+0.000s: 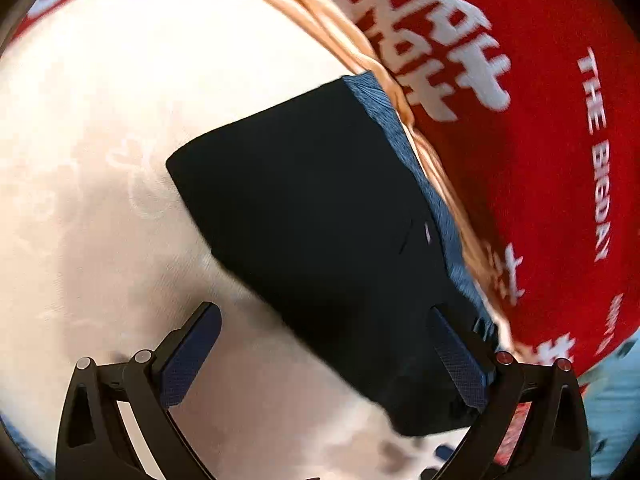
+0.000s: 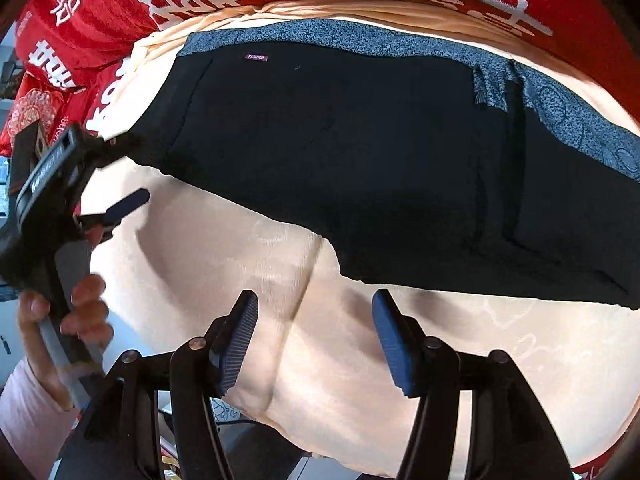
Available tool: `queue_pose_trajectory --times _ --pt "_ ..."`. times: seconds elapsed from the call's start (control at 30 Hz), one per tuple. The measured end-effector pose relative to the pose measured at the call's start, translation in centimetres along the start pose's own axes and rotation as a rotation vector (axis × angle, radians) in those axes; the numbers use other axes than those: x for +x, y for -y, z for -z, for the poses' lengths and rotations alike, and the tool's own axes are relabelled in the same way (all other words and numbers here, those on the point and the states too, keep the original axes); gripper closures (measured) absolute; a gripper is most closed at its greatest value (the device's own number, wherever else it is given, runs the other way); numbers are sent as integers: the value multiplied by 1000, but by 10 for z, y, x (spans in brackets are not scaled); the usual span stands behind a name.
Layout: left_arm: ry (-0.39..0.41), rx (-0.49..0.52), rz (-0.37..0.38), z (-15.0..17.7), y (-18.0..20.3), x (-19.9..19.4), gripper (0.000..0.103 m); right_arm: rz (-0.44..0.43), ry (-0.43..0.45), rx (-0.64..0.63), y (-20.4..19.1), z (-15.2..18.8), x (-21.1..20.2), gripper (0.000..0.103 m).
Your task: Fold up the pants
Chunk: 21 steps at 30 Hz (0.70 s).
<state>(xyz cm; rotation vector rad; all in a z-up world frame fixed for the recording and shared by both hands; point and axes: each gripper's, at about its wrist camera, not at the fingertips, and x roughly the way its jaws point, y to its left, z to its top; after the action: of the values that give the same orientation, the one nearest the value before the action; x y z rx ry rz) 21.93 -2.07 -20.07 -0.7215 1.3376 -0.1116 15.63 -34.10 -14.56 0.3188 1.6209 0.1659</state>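
- The black pants (image 2: 360,168) are seen folded flat on a cream cloth (image 2: 400,380), the speckled grey waistband (image 2: 400,40) along the far edge.
- The right gripper (image 2: 314,312) is held partly open and empty, the pants just beyond its fingertips.
- The left gripper (image 1: 324,316) is spread wide with nothing gripped; one corner of the pants lies between its jaws.
- A red blanket (image 1: 540,120) is seen beyond the waistband.

Folded black pants (image 2: 360,152), flat on cream cloth (image 2: 400,380)
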Motion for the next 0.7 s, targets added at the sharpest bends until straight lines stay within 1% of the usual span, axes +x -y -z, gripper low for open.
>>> queue_pose_trajectory --times 0.03,0.1,0.17,0.27,0.33,0.4,0.43,0.5,0.53,0.6,0.7 --pt "11 -3 12 -2 0 2 0 2 -1 1 1 0 1 40" --pt "27 31 32 -7 4 4 0 2 -4 5 3 1 1 40" --pt "16 58 45 -10 10 9 0 2 -2 11 5 2 0 40" --pt "8 65 53 -14 15 13 0 4 3 15 8 2 0 40" --pt "27 60 75 -14 20 10 0 9 5 18 8 1 0 40" --pt "63 79 86 -14 28 7 0 9 7 19 8 0 0 40" --pt "73 92 72 -14 30 9 0 10 8 19 7 1 0 40" --pt "43 92 19 -17 28 22 0 11 10 17 6 -1 1 40" --pt "28 88 5 -19 26 28 0 13 9 16 5 -1 1 40" --pt "36 103 -10 -21 31 29 0 15 13 10 3 -4 -1 40" --pt "20 110 -41 -23 35 32 0 10 39 -8 0 -10 -7 40"
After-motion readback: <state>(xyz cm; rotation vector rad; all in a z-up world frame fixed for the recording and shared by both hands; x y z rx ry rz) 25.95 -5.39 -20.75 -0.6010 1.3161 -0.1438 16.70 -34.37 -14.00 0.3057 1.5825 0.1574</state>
